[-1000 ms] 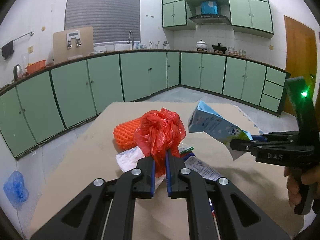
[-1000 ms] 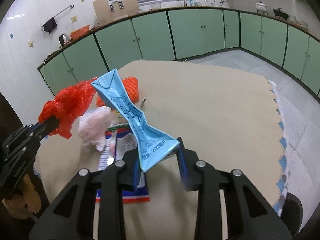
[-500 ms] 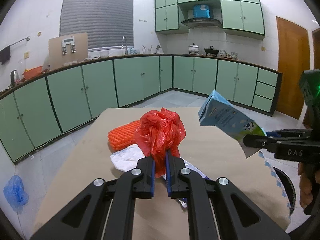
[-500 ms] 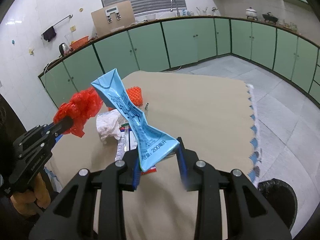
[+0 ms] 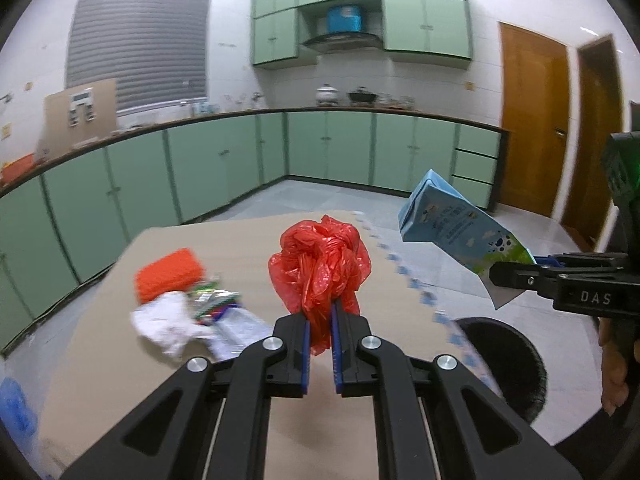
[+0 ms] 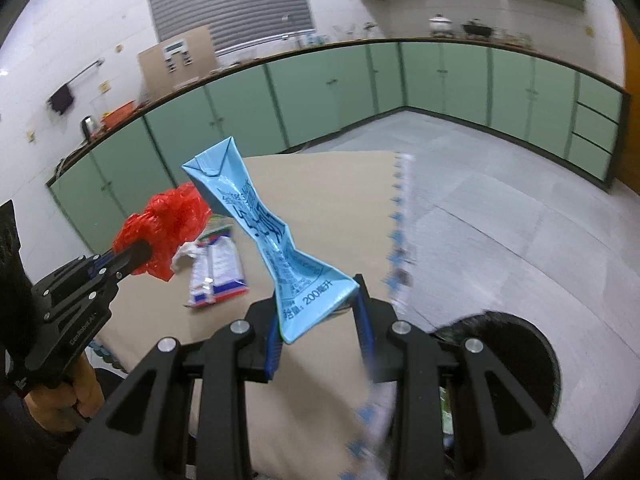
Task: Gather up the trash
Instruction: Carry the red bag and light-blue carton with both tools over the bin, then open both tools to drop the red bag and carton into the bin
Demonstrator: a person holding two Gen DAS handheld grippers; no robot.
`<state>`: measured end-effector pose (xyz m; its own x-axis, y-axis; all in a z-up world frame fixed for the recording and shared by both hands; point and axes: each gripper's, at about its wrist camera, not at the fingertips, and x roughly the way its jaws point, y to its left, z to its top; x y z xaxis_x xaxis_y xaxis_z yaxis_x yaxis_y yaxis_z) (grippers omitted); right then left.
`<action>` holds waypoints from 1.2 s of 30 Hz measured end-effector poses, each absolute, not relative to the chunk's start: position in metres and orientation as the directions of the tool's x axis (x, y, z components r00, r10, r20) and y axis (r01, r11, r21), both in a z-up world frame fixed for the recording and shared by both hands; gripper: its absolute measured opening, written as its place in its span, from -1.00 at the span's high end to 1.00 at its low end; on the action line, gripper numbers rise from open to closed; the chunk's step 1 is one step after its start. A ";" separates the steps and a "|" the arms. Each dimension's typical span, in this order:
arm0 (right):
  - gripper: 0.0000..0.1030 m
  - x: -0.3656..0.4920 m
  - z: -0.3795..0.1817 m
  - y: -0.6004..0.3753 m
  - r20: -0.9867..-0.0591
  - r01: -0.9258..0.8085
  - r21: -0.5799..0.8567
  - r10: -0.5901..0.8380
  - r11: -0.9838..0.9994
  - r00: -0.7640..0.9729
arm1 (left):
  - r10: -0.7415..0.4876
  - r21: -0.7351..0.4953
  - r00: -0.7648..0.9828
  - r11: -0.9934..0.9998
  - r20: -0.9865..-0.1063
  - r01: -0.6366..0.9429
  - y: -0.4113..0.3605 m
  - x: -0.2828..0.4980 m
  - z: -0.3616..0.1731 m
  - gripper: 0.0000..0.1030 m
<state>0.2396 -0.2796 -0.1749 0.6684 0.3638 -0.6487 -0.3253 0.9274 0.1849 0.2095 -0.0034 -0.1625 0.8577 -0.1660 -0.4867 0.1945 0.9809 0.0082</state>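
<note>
My left gripper [image 5: 319, 320] is shut on a crumpled red plastic bag [image 5: 320, 264] and holds it above the table's right part; the bag also shows in the right wrist view [image 6: 164, 224]. My right gripper [image 6: 318, 312] is shut on a crushed blue milk carton [image 6: 260, 224], held in the air near the table's right edge; the carton also shows in the left wrist view [image 5: 460, 236]. A black round trash bin [image 5: 504, 364] stands on the floor just beyond that edge, below the carton, and also shows in the right wrist view [image 6: 516, 352].
On the tan table [image 5: 240, 240] lie an orange foam net [image 5: 168, 272], a crumpled white tissue [image 5: 164, 324] and printed wrappers [image 5: 224, 312]. Green cabinets [image 5: 200, 168] line the walls. A wooden door [image 5: 532, 120] is at the right. A blue bag [image 5: 14, 404] lies on the floor.
Both grippers have swung right with their loads, toward the table's right edge. The black bin has come into view below the carton. The trash left on the table has shifted left in view.
</note>
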 end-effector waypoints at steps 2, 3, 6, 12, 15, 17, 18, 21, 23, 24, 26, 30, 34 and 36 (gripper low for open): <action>0.43 0.234 -0.178 -0.302 -0.654 -0.282 0.187 0.334 0.941 0.679 | -0.204 0.005 0.846 0.972 -0.492 0.237 -0.024 0.209 -0.163 0.84; 0.43 0.231 -0.180 -0.316 -0.658 -0.255 0.194 0.319 0.947 0.683 | -0.223 0.002 0.840 0.966 -0.495 0.258 -0.034 0.208 -0.164 0.84; 0.43 0.225 -0.187 -0.347 -0.668 -0.183 0.201 0.271 0.962 0.693 | -0.283 -0.013 0.810 0.947 -0.513 0.322 -0.067 0.212 -0.169 0.84; 0.43 0.213 -0.212 -0.399 -0.699 -0.047 0.213 0.186 0.976 0.690 | -0.395 -0.060 0.728 0.896 -0.561 0.439 -0.134 0.218 -0.190 0.84; 0.43 0.209 -0.226 -0.422 -0.716 0.009 0.214 0.150 0.977 0.682 | -0.427 -0.063 0.691 0.872 -0.583 0.486 -0.167 0.223 -0.203 0.84; 0.43 0.206 -0.240 -0.439 -0.734 0.050 0.216 0.128 0.975 0.667 | -0.439 -0.064 0.668 0.859 -0.601 0.507 -0.186 0.229 -0.212 0.84; 0.43 0.205 -0.247 -0.448 -0.743 0.074 0.213 0.112 0.974 0.660 | -0.444 -0.066 0.654 0.853 -0.613 0.517 -0.194 0.233 -0.217 0.84; 0.43 0.207 -0.271 -0.470 -0.770 0.132 0.229 0.097 0.964 0.631 | -0.451 -0.069 0.617 0.838 -0.646 0.541 -0.215 0.246 -0.233 0.84; 0.43 0.212 -0.289 -0.480 -0.794 0.165 0.237 0.093 0.957 0.601 | -0.448 -0.076 0.571 0.827 -0.688 0.557 -0.234 0.259 -0.250 0.84; 0.43 0.216 -0.300 -0.485 -0.808 0.186 0.230 0.081 0.955 0.584 | -0.447 -0.080 0.558 0.824 -0.699 0.561 -0.241 0.262 -0.256 0.84; 0.43 0.225 -0.318 -0.490 -0.829 0.204 0.218 0.071 0.954 0.555 | -0.434 -0.078 0.524 0.819 -0.733 0.568 -0.260 0.270 -0.273 0.84; 0.40 0.242 -0.356 -0.495 -0.880 0.238 0.197 0.065 0.951 0.470 | -0.397 -0.080 0.449 0.813 -0.801 0.577 -0.287 0.287 -0.302 0.81; 0.21 0.256 -0.375 -0.498 -0.910 0.258 0.170 0.050 0.951 0.412 | -0.350 -0.105 0.360 0.827 -0.865 0.553 -0.302 0.307 -0.333 0.64; 0.12 0.255 -0.376 -0.501 -0.912 0.270 0.161 0.038 0.949 0.408 | -0.342 -0.090 0.367 0.825 -0.865 0.557 -0.307 0.310 -0.335 0.43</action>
